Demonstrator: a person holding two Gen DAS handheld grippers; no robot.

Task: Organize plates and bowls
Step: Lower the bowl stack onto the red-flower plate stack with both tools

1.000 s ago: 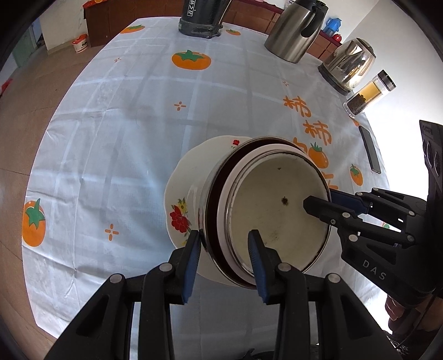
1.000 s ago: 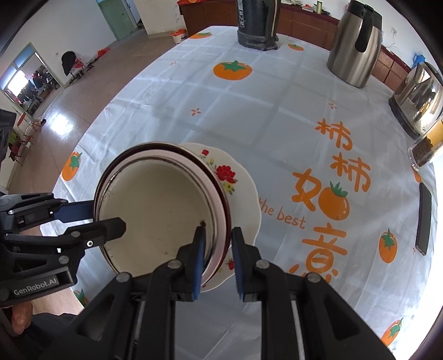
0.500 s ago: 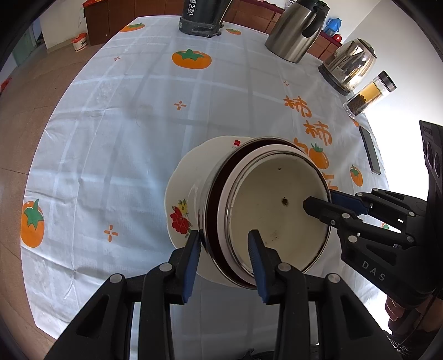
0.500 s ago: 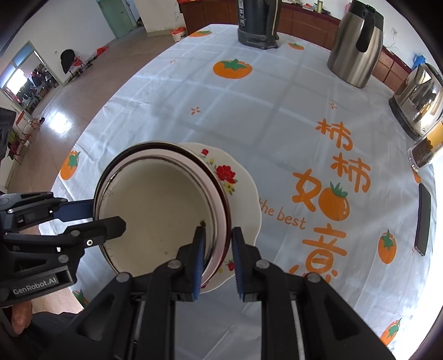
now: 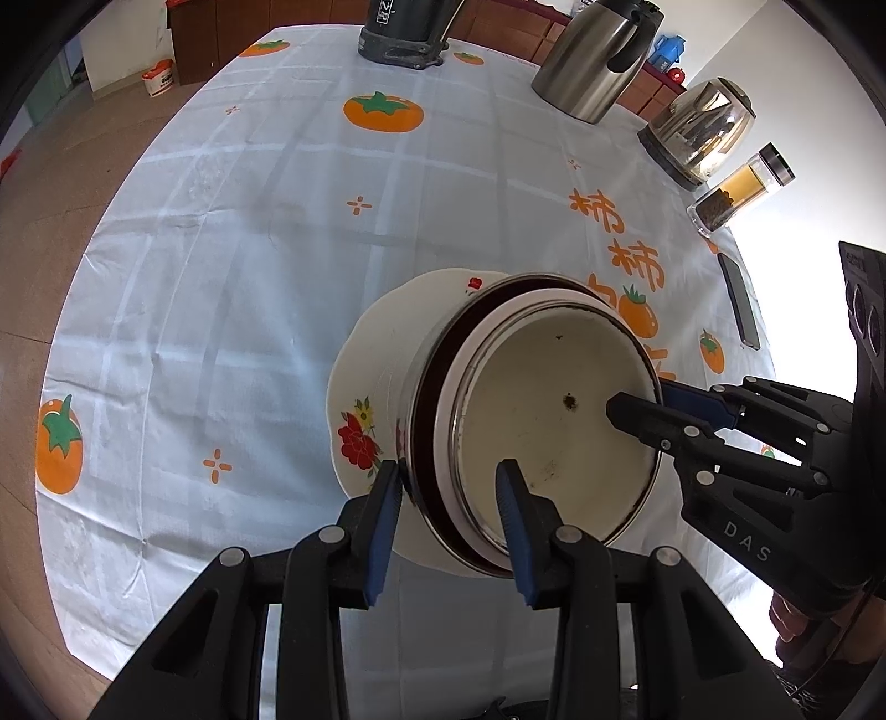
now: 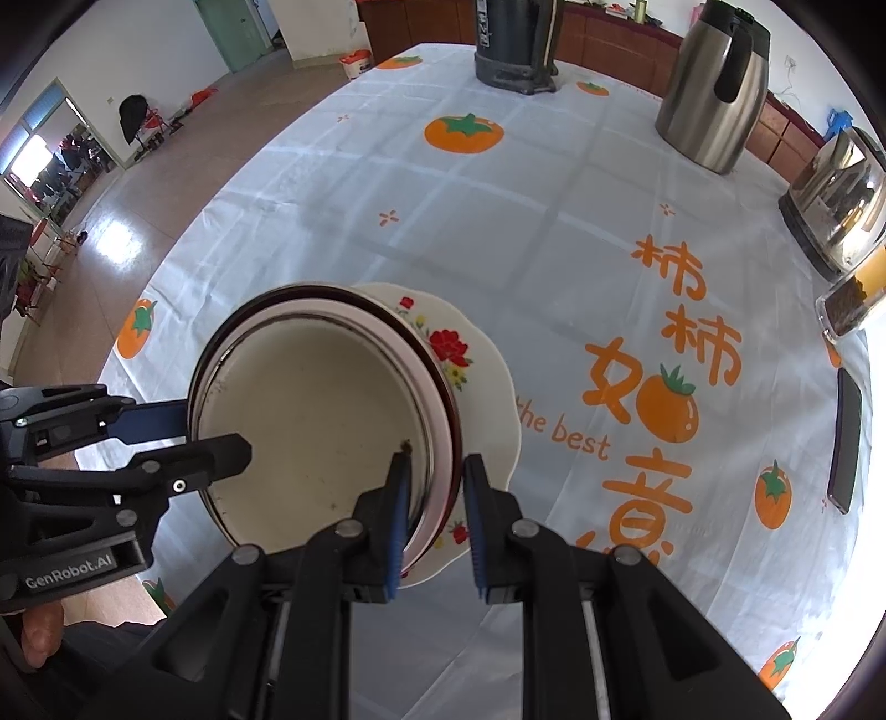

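Left wrist view: both the left hand-held gripper (image 5: 447, 501) and right hand-held gripper (image 6: 437, 498) pinch the nested bowls' (image 5: 554, 421) rims above the flowered plate (image 5: 382, 354); lower them level, centred, releasing together.

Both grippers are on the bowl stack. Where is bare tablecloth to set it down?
Free: the wide stretch left of the floral plate, bounded far off by the black appliance. Crowded: the right edge with steel jug, kettle, jar, phone.

Both claws (image 5: 447, 498) (image 5: 637, 407) grip stacked bowls (image 5: 554, 421) over flowered plate (image 5: 376, 387)
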